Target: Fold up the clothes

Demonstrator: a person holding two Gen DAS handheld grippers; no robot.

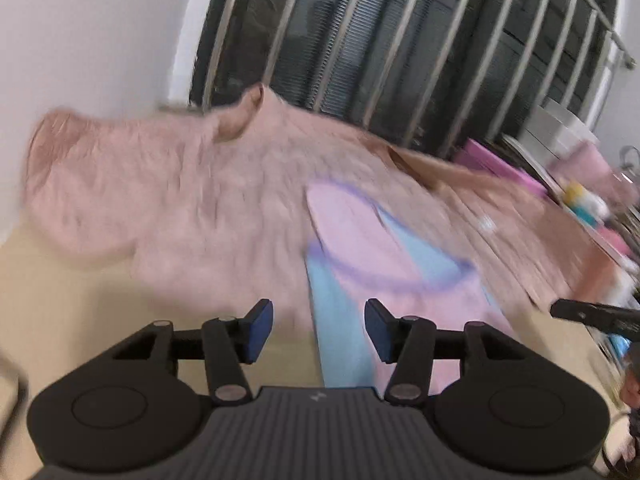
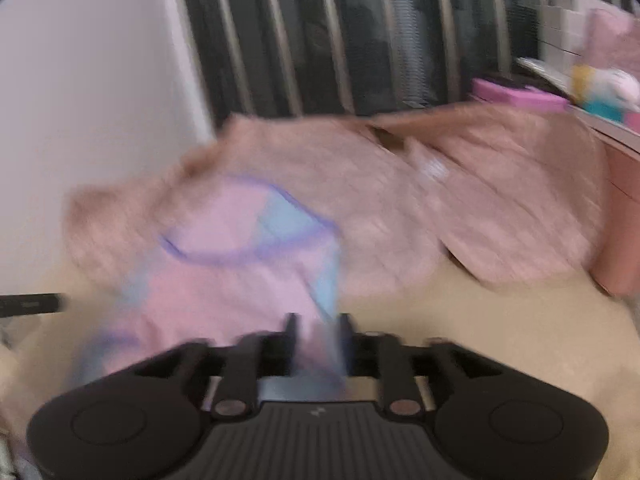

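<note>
A small pink and light-blue garment [image 1: 372, 256] with purple trim lies on the beige surface, partly over a fuzzy pink garment [image 1: 168, 184]. My left gripper [image 1: 319, 330] is open just above the small garment's near blue edge, holding nothing. My right gripper [image 2: 318, 340] is shut on the small garment [image 2: 240, 272], with its cloth bunched between the fingers. The fuzzy pink garment [image 2: 380, 200] spreads behind it. Both views are blurred by motion.
A dark window with metal bars [image 1: 400, 40] and a white wall [image 1: 80, 32] stand behind. Pink boxes and clutter [image 1: 580, 192] sit at the right. A pink box [image 2: 624, 216] stands at the surface's right edge. The right gripper's finger [image 1: 592, 314] shows at the left view's right edge.
</note>
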